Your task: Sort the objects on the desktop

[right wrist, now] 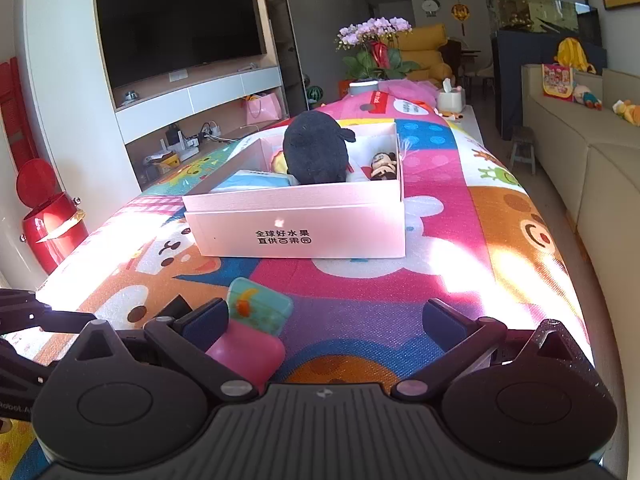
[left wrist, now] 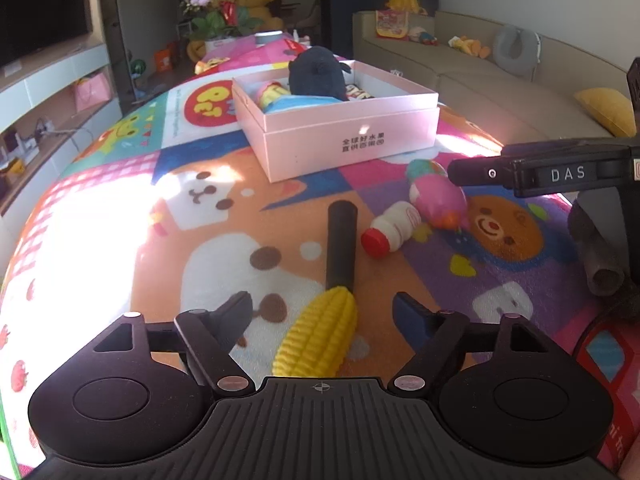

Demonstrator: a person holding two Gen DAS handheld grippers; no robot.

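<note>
A yellow toy corn (left wrist: 318, 336) lies on the cartoon-print cloth between the open fingers of my left gripper (left wrist: 322, 312), touching neither. Beyond it lie a black cylinder (left wrist: 341, 244), a small white bottle with a red cap (left wrist: 390, 230) and a pink and teal toy (left wrist: 434, 192). The pink box (left wrist: 344, 136) stands further back and holds a dark plush toy (left wrist: 318, 74) and other toys. My right gripper (right wrist: 326, 316) is open; the pink and teal toy (right wrist: 250, 328) lies by its left finger. The box also shows in the right wrist view (right wrist: 298, 224).
The right gripper's body (left wrist: 560, 172) reaches in from the right of the left wrist view. A beige sofa (right wrist: 592, 168) runs along the right side of the table. A red bin (right wrist: 48, 216) and a TV unit stand to the left. Flowers (right wrist: 374, 46) stand at the far end.
</note>
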